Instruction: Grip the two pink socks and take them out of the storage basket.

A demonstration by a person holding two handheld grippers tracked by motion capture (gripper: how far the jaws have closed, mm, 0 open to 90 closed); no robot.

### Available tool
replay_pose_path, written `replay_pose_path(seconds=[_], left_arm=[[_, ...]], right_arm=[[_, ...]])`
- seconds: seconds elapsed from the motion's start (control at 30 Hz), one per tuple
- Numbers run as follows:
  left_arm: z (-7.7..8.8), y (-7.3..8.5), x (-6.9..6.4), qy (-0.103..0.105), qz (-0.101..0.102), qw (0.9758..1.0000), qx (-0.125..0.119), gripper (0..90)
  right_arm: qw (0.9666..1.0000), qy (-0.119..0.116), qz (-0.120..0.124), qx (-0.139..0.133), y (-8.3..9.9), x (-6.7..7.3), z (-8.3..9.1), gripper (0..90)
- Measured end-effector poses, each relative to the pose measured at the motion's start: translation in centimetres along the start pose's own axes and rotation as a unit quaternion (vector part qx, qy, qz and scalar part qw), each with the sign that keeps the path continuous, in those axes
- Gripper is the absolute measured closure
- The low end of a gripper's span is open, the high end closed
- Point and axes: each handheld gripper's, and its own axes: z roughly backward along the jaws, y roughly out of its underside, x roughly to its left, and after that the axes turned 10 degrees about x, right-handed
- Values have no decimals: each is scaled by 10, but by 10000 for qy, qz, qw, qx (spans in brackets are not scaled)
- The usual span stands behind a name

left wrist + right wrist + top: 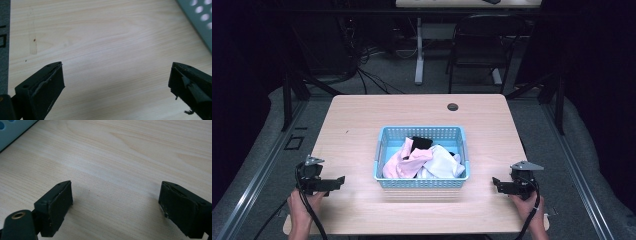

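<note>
A light blue perforated basket (pixel 422 134) sits in the middle of the wooden table (pixel 362 115). Inside it lie a pink garment (pixel 404 162), a white garment (pixel 443 162) and a black one (pixel 421 143). My left gripper (pixel 337 183) rests on the table to the basket's left, open, with bare wood between its jaws (pixel 116 75). My right gripper (pixel 498 185) rests to the basket's right, also open over bare wood (pixel 116 195). A corner of the basket (pixel 200 20) shows in the left gripper view, and another corner (pixel 12 130) in the right gripper view.
A round cable hole (pixel 453 106) marks the table's far side. Beyond the table stand a black chair (pixel 482 45) and a white desk leg (pixel 419 50), with cables on the floor. Metal rails (pixel 257 170) run along both sides.
</note>
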Motion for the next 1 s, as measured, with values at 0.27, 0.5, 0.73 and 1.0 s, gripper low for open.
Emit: replay_pose_path(seconds=[0.27,0.5,0.73,1.0], left_arm=[[29,-29,-17,265,-388,9988,158,2],[42,-52,-30,475,-625,9965,287,2],[55,-79,-51,510,-1012,9930,328,2],[51,-104,-77,672,-1460,9852,589,2]], right_arm=[[10000,0,13,12,0,0,0,121],[10000,1,8,6,0,0,0,122],[10000,2,7,4,0,0,0,123],[10000,3,7,5,0,0,0,123]])
